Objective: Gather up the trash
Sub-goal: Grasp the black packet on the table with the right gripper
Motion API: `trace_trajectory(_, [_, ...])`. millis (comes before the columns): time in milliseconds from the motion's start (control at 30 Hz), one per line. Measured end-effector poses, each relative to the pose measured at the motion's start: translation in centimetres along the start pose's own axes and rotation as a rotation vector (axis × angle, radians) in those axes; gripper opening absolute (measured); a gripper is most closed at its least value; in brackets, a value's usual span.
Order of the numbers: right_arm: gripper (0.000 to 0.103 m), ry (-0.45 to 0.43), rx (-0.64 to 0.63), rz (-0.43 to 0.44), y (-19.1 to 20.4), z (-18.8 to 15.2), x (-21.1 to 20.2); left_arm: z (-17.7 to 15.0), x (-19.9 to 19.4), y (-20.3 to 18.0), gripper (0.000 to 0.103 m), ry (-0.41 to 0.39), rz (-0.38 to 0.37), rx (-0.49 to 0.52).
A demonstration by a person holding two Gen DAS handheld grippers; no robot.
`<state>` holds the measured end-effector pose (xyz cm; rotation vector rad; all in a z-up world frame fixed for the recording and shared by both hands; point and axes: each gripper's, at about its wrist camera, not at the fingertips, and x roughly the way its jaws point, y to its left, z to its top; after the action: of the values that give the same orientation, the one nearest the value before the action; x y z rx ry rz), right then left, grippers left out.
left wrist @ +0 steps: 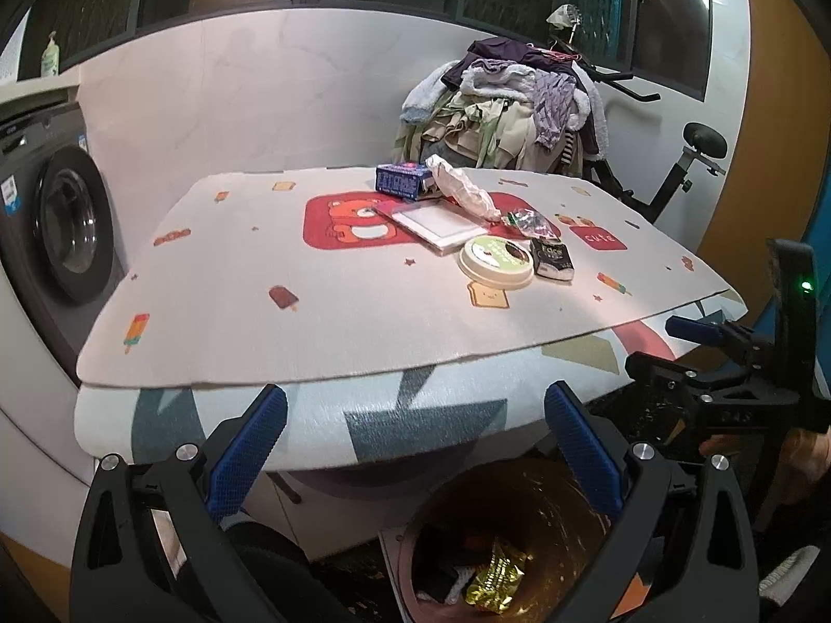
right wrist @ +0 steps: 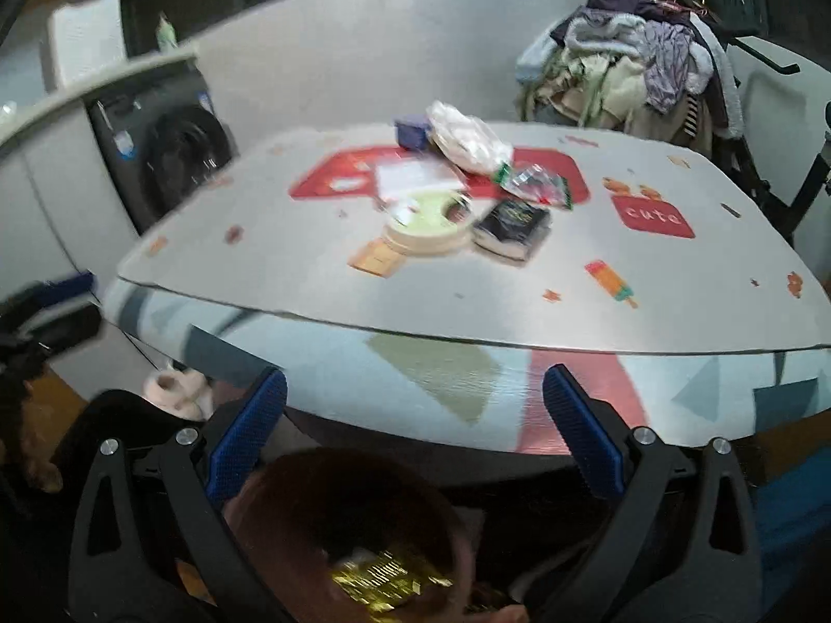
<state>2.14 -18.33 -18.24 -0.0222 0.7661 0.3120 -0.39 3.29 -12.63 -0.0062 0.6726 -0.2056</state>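
1. Hovering at the bottom of both wrist views, the left gripper and the right gripper are held with fingers spread wide and nothing between the blue pads; the step in hand is judged to be the pause between one drop and the next pick.

2. Directly below, at the lower centre of the left view, a brown bin is seen with a gold wrapper already lying inside, which suggests that collection is partly done.

3. At the right edge of the left view, the right gripper is seen from the side, level with the table's near edge, with part of a hand behind it.

4. Past the near edge, the patterned table is shown carrying the remaining litter in a cluster at centre frame: a round lid, a dark packet, a crinkled clear wrapper, a flat white card, a crumpled white bag and a blue box.

5. A forward reach over the mat is called for next, probably to the lid or the dark packet, these lying nearest.

6. Farther back, at upper right, a heap of clothes is piled; a washing machine stands at left.
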Motion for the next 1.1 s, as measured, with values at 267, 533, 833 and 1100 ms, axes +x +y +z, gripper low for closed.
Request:
trace_trajectory(267, [0.097, 0.137, -0.055, -0.024, -1.2, 1.2, 2.1, 2.3, 0.9, 0.1, 0.097, -0.019, -0.02, 0.037])
trace_trajectory(533, [0.097, 0.126, -0.096, -0.023, -2.8, 4.7, 4.0, 4.5, 2.6, -0.4, 0.097, -0.064, 0.001, 0.093])
trace_trajectory(833, [0.071, 0.098, 0.128, 0.049, -6.8, 9.4, 9.0, 5.6, 5.9, 1.3, 0.097, -0.037, 0.026, 0.035])
trace_trajectory(1100, [0.059, 0.129, 0.275, -0.043, -8.3, 11.3, 13.9, 5.1, 7.6, 2.5, 0.097, -0.005, 0.063, -0.01])
